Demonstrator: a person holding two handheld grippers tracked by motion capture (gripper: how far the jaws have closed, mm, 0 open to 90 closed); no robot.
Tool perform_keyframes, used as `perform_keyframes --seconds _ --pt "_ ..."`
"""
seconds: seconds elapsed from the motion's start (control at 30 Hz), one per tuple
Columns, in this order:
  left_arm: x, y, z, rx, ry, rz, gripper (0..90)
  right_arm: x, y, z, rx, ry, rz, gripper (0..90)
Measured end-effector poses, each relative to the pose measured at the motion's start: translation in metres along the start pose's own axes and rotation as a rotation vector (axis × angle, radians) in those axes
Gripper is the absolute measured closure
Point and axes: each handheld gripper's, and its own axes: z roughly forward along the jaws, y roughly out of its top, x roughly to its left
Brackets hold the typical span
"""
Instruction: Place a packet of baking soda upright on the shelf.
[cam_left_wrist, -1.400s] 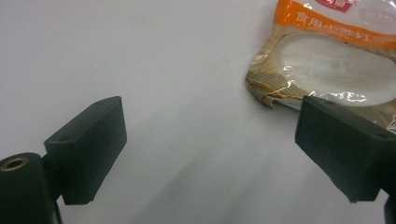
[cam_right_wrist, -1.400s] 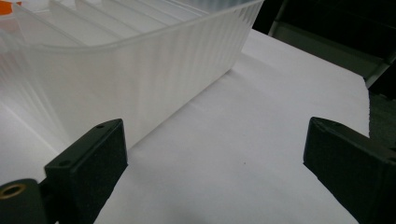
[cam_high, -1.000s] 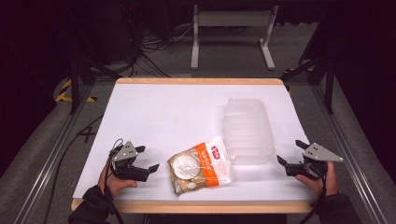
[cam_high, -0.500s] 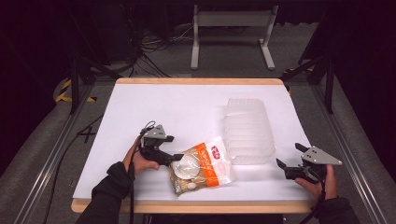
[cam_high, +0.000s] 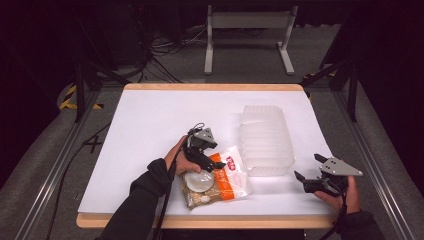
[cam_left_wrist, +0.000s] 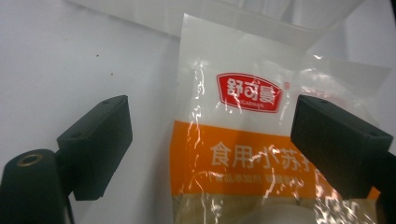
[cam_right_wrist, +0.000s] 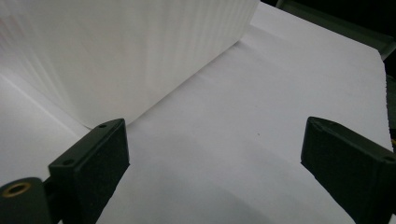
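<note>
Since the earlier frame, the left hand-held gripper (cam_high: 212, 162) has travelled from the near-left table edge to the food pouch (cam_high: 220, 180); the right hand-held gripper (cam_high: 306, 175) has held its station near the right edge.

Step in hand: approach for a grasp. In the left gripper view the jaws stand wide apart, one on each side of the pouch's sealed top above the orange band (cam_left_wrist: 243, 158), not yet closed on it. Right jaws are likewise apart over bare surface, facing the clear ribbed plastic tray (cam_right_wrist: 121, 56).

Next move, as judged: lower the left jaws onto the pouch edge and close; the slick film may slip, so a grip across the seal is advisable.

Pouch location: near edge, just beside the tray's near-left corner (cam_high: 252, 167).

Surface: white table (cam_high: 150, 120) with wooden rim. Room: dark, cables and a metal stand (cam_high: 247, 30) on grey floor.
</note>
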Motion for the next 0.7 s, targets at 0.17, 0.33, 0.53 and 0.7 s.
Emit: perform_keyframes --seconds 0.17,0.33,0.53,0.7 --pt "-0.002 0.007 0.017 0.049 -0.023 0.026 12.9 0.000 0.000 -0.001 -0.005 0.015 -0.001 7.7" --pt "-0.005 0.015 0.030 0.090 -0.032 0.043 12.6 -0.001 -0.001 -0.001 -0.009 0.023 0.009 7.7" --pt "-0.009 0.026 0.038 0.136 -0.097 0.072 24.0 -0.001 -0.001 -0.001 -0.006 0.027 0.005 7.7" --pt "-0.008 0.027 0.038 0.175 -0.118 0.081 71.0 -0.002 -0.001 0.000 -0.003 0.030 0.010 7.7"
